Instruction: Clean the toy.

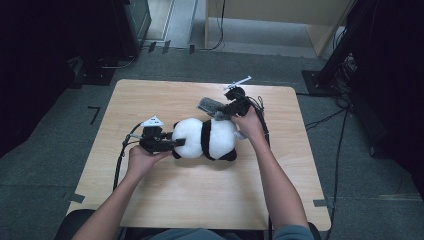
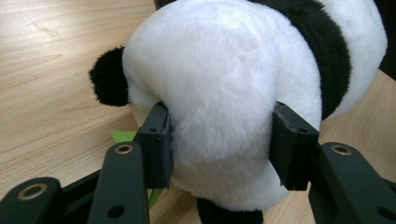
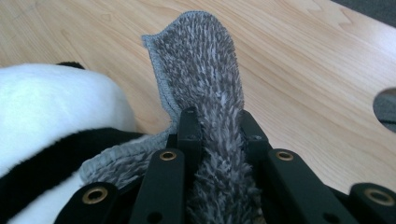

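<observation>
- We see a wooden table (image 1: pixel 165 200) on grey carpet, with the person's two forearms entering from the bottom edge.
- A plush panda (image 1: pixel 205 139) lies on its side near the table's middle.
- The left gripper (image 1: pixel 172 144) clamps the panda's white end, its jaws pressed into the fur.
- The right gripper (image 1: pixel 218 114), just beyond the panda, pinches a grey shaggy cloth (image 1: pixel 208 105) that rests on the tabletop.
- Black cables (image 1: pixel 119 165) trail from both grippers.
</observation>
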`<action>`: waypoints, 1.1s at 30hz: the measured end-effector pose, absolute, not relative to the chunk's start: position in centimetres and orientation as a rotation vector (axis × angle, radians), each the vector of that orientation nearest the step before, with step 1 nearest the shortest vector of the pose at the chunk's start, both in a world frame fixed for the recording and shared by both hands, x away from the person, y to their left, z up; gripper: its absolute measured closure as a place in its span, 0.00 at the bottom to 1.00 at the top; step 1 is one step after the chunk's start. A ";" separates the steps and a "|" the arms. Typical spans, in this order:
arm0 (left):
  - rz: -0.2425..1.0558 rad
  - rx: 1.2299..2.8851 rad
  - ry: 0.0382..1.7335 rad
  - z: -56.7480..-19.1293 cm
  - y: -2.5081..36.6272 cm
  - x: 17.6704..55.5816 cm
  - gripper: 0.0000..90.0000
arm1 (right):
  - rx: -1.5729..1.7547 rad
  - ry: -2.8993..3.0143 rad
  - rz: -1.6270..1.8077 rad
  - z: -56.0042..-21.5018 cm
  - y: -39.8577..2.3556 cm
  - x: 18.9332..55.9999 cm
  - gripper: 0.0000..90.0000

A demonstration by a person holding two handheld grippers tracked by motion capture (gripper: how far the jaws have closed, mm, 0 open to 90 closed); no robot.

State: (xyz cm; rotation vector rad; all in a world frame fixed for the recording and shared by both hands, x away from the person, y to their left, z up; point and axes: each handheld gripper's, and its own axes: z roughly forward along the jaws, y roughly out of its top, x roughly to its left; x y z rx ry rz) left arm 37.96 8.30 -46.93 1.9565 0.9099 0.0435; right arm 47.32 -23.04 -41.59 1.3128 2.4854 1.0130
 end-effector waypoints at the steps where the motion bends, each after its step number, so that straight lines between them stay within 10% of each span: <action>1: 0.045 1.955 0.909 -46.9 8.3 38.0 0.54 | 1.324 2.480 1.022 -41.7 -23.3 47.3 0.85; 21: 0.035 1.944 0.919 -47.0 8.4 38.1 0.53 | 1.416 2.330 1.127 -41.4 -27.6 45.8 0.85; 33: 0.041 1.946 0.928 -46.9 8.3 38.1 0.53 | 1.204 2.404 1.222 -37.2 -21.4 44.3 0.85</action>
